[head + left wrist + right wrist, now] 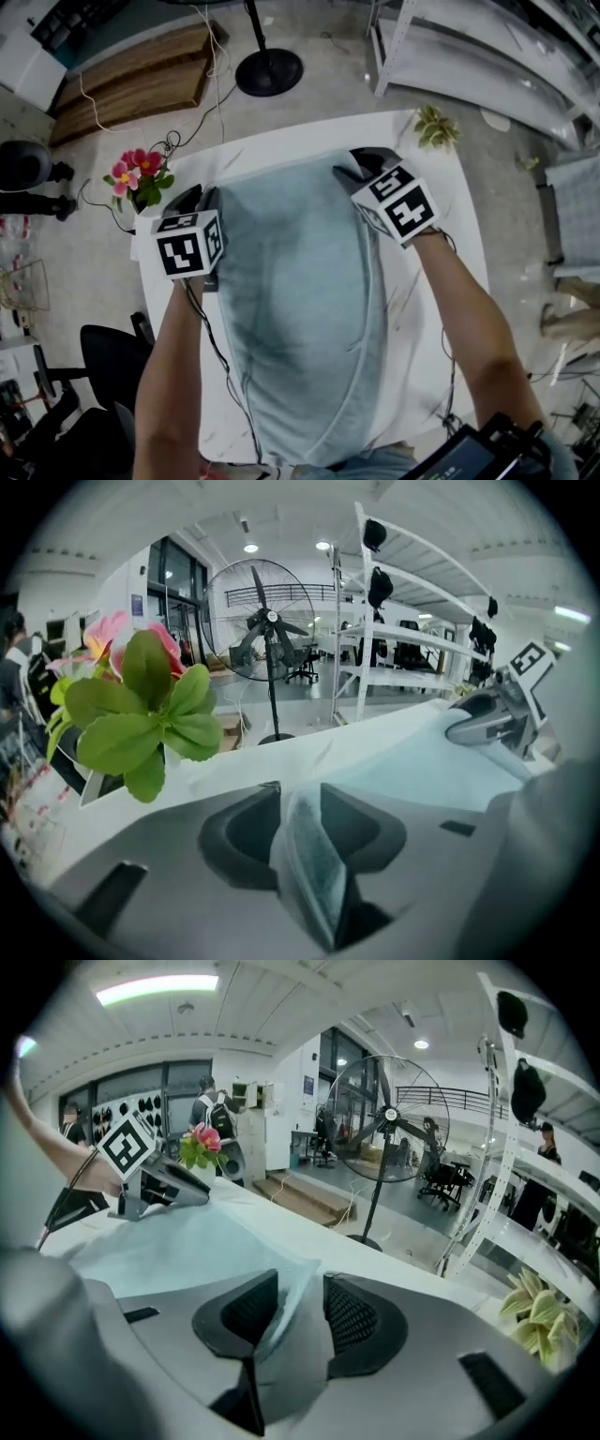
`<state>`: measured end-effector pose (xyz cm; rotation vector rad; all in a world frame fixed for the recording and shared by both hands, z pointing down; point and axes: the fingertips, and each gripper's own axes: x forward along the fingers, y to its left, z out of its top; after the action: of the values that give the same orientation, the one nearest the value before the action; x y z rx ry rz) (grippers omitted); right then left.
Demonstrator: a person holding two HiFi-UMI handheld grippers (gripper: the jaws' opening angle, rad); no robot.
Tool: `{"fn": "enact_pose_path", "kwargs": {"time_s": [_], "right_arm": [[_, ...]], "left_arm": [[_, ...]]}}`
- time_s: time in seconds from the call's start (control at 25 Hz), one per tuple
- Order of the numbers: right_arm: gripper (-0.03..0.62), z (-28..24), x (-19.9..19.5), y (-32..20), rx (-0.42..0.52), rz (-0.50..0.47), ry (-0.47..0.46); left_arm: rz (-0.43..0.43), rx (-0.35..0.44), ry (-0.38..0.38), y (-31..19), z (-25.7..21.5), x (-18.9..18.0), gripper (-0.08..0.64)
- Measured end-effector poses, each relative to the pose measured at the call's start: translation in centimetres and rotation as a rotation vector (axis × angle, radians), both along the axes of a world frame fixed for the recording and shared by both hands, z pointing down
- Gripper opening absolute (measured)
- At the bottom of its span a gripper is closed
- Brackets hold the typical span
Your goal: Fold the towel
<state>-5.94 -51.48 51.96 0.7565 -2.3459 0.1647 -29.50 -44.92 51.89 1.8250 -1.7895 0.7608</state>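
1. On the white table (450,216) the pale blue terry towel (300,309) lies spread, long side running towards me.
2. My left gripper (202,197) is at its far left corner, jaws apart, the corner loose between them.
3. My right gripper (359,164) is at the far right corner, jaws also apart, with the towel edge between them and not pressed.

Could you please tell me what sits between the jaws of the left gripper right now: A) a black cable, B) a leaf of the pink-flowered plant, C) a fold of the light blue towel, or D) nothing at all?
C: in the left gripper view, a fold of the light blue towel stands in the gap between the parted jaws of the left gripper.
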Motion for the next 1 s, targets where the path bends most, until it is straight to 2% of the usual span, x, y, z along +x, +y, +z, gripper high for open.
{"fn": "enact_pose_path", "kwargs": {"time_s": [0.04,0.12,0.32,0.52,0.76,1.0], "right_arm": [[0.184,-0.5,0.0,-0.2,0.002,0.001,-0.023],[0.201,-1.9,0.0,-0.6,0.029,0.006,-0.051],[0.206,-5.9,-0.3,-0.2,0.096,0.012,-0.112],[0.206,-9.8,-0.7,2.8,0.144,-0.015,-0.131],[0.204,-13.4,-0.1,8.7,0.177,-0.047,-0.141],[0.201,-15.2,-0.4,18.4,0.179,-0.114,-0.134]], "left_arm": [[-0.005,0.009,0.034,0.1,-0.3,0.1,0.153],[-0.008,0.029,0.062,0.2,-1.1,0.2,0.174],[0.019,0.084,0.055,1.0,-3.7,1.2,0.192],[0.033,0.157,0.055,3.2,-8.4,2.0,0.192],[0.066,0.236,0.063,8.9,-14.3,4.0,0.192],[0.081,0.272,0.07,18.4,-17.4,5.1,0.19]]}}
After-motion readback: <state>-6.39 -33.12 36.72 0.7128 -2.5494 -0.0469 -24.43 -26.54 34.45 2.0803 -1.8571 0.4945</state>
